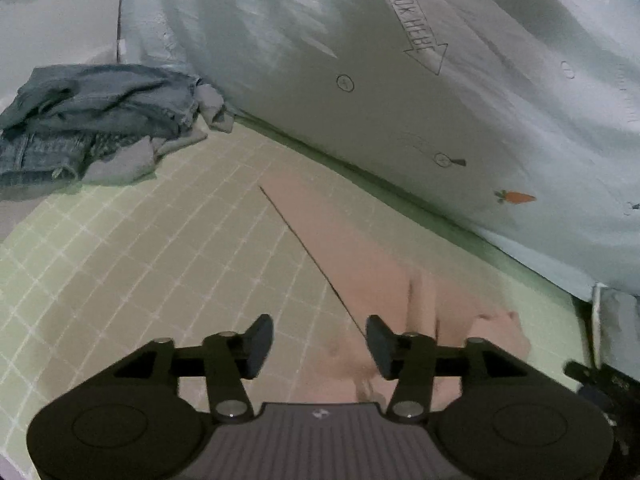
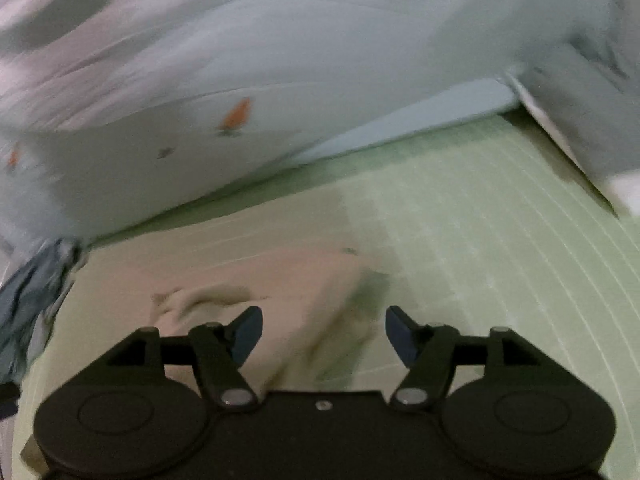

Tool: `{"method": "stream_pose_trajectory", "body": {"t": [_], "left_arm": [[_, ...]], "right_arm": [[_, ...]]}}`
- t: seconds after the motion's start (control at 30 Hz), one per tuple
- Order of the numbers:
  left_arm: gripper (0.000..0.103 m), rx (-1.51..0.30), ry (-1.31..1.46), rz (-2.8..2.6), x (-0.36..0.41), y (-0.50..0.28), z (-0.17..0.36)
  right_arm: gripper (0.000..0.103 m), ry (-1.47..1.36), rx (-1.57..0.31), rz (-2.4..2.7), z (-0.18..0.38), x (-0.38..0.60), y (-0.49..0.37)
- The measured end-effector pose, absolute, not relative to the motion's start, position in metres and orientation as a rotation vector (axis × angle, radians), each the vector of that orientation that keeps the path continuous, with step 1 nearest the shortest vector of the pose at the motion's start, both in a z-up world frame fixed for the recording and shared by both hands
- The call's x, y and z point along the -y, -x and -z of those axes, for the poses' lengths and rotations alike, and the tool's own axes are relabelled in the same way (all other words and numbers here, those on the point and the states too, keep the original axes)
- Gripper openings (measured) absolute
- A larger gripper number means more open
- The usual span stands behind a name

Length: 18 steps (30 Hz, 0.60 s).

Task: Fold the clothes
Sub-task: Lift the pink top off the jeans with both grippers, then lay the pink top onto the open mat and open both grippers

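Two wrist views over a green gridded mat (image 1: 120, 264), on which a pale pink garment (image 1: 360, 248) lies spread flat. Left gripper (image 1: 320, 344): jaws parted, nothing between the pads; the garment's straight edge runs from approx. 11 o'clock down toward the right-hand finger, with pink cloth below and to the 3 o'clock side. Right gripper (image 2: 324, 332): jaws likewise apart, empty, pink garment (image 2: 256, 280) beneath and rumpled at approx. 9 o'clock of the tips; bare mat (image 2: 500, 260) fills the 3 o'clock side. Judged purpose: both claws stand open and angled down at the cloth, one per side, prob. to take matching edges or corners for a fold; garment lies flat, so fold appears not yet made. A light bedsheet with carrot print (image 1: 400, 100) drapes along the mat's far border, 12 to 3 o'clock. View differences: the left wrist view is sharp and alone shows clearly the pile of denim and grey clothes (image 1: 100, 120) at 10 o'clock, presumably awaiting folding, plus the sheet's arrow print. The right wrist view is motion-blurred; only a smeared grey-blue bit of cloth shows at its 9 o'clock edge, identity uncertain. It alone shows the garment's crumpled part w/ a dark fleck near its far edge.
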<state>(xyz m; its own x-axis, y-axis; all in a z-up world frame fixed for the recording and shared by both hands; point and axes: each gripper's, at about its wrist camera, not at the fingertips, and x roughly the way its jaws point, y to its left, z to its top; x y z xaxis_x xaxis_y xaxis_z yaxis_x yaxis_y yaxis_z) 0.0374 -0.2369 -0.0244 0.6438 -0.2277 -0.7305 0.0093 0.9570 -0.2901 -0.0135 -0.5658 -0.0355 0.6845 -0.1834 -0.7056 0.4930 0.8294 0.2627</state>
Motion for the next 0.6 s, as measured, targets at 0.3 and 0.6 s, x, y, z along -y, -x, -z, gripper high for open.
{"method": "stream_pose_trajectory", "body": {"t": [0.3, 0.6], "left_arm": [[0.08, -0.937, 0.267, 0.247, 0.277, -0.119, 0.055], [0.061, -1.112, 0.261, 0.363, 0.333, -0.168, 0.1]], "right_arm": [[0.071, -0.594, -0.756, 0.514, 0.078, 0.615, -0.008], [0.072, -0.579, -0.85, 0.574, 0.099, 0.638, -0.03]]}}
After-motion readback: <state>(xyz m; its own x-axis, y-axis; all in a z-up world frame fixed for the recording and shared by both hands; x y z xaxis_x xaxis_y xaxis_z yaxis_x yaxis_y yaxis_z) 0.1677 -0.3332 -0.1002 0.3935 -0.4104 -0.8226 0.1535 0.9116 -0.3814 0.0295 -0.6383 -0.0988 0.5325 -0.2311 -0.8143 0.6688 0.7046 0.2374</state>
